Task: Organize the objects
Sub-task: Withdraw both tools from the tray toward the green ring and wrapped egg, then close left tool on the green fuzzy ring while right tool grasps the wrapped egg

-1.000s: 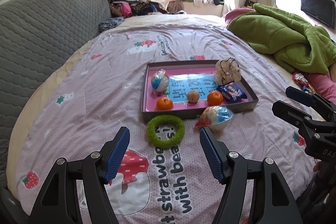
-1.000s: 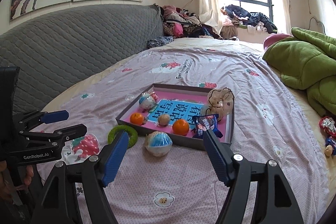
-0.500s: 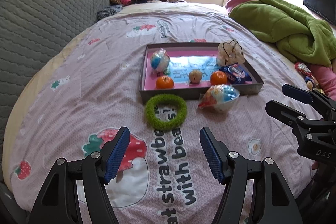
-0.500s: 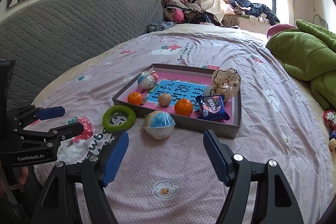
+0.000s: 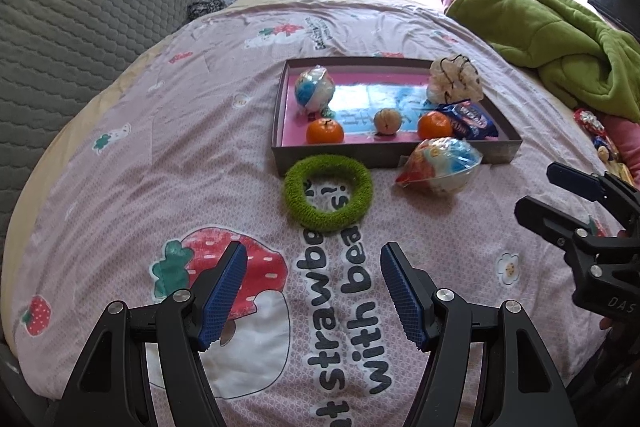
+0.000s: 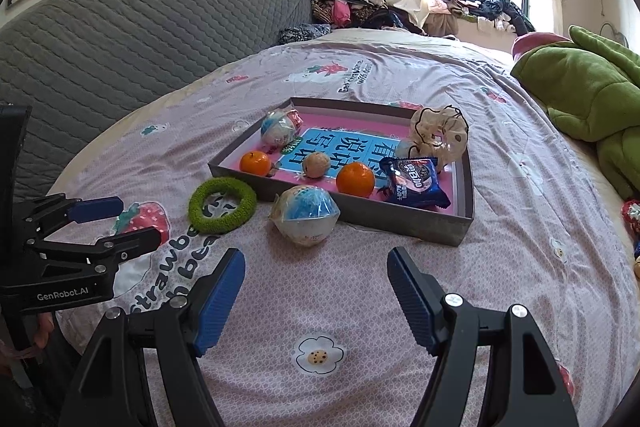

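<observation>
While both grippers hang over the bed (image 5: 120, 131) with nothing held, left gripper (image 5: 312, 287) has its fingers (image 5: 224, 287) spread wide, empty, aimed down at the fuzzy green ring (image 5: 328, 193), probably its pick since it lies straight ahead. Ring is soft, bristly, flat on the quilt, just beside the near wall of the grey tray (image 5: 508, 151), outside it. Tray is a shallow cardboard lid, pink floor, blue printed panel. Inside, left to right: wrapped ball (image 5: 314, 89) in crinkly plastic, tangerine (image 5: 325, 131), smooth and glossy, walnut (image 5: 387, 121), second tangerine (image 5: 435, 125), blue snack packet (image 5: 470, 117), foil-like, and a cream mesh puff (image 5: 454, 83) at the far corner. Second wrapped ball (image 5: 440, 165), blue-white, loose crinkled film, sits outside touching the tray's near wall, so judged still to sort. Right gripper (image 6: 316, 287) is also spread and empty, lined up with that ball (image 6: 304, 215). Green blanket (image 5: 560, 39) bunched at far right, plush. Quilt is thin printed cotton, soft, so things may sink or roll when nudged.
</observation>
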Motion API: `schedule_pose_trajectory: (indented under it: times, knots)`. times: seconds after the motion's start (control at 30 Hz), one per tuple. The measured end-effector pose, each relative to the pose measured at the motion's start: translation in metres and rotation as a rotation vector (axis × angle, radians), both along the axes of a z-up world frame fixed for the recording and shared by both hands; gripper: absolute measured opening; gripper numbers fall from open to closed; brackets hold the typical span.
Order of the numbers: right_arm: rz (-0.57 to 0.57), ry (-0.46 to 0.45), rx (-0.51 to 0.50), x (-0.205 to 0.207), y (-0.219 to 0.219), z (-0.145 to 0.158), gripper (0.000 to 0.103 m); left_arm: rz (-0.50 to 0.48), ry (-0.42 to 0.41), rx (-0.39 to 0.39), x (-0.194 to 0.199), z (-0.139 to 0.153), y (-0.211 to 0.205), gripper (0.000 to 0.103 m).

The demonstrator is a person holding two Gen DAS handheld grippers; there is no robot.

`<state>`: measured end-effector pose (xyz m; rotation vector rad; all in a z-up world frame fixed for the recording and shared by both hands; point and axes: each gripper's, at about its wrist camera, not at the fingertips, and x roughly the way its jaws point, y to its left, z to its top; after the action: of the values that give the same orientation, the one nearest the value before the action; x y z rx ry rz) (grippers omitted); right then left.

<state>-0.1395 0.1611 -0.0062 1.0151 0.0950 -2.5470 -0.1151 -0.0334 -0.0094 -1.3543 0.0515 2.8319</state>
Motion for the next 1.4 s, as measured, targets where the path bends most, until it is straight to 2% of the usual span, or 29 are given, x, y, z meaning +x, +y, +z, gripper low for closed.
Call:
schedule_pose_trajectory:
  times: [0.93,1.4]
  knots:
    - [-0.013,-0.066,0.079,-0.045,-0.025,-0.033,0.073,0.008,-0.037,0.008,-0.051,-0.025,-0.016,0.071]
    - [0.003,-0.063,0.132,-0.064,-0.038,-0.048,0.073,0.022,-0.068,0.014,-0.086,-0.043,-0.027,0.071]
